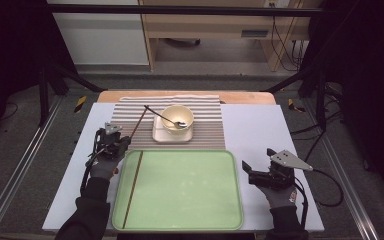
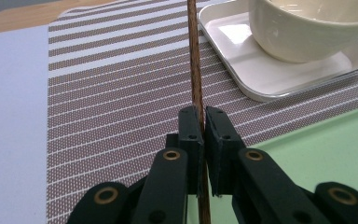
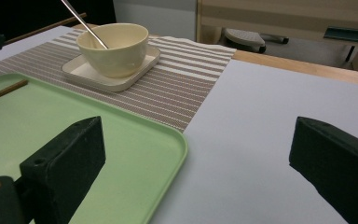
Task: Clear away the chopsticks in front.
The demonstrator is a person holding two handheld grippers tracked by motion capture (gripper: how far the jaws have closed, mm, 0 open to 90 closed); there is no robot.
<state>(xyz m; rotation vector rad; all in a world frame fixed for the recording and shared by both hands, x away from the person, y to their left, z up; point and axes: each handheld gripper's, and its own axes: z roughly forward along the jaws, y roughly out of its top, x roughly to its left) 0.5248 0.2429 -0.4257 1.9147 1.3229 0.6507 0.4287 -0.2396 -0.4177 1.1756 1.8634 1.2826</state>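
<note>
Chopstick (image 1: 139, 121) pinched in the closed left gripper (image 1: 122, 142) at center-left slants toward upper right, beside the green tray (image 1: 232, 165); right gripper (image 1: 255, 172) open.

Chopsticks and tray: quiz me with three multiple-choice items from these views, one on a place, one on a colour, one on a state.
1. Where does the chopstick that is not held lie?
A. in the bowl
B. along the left side of the tray
C. on the bare white table

2. What colour is the tray?
A. light green
B. red
C. black

3. How does the left gripper stand?
A. wide open above the bowl
B. open, flat on the tray
C. shut on a chopstick

Answers:
1 B, the high view shows it lying lengthwise near the tray's left edge.
2 A, both the high view and the right gripper view show a pale green tray.
3 C, in the left gripper view the jaws pinch the brown held chopstick over the striped mat.
</note>
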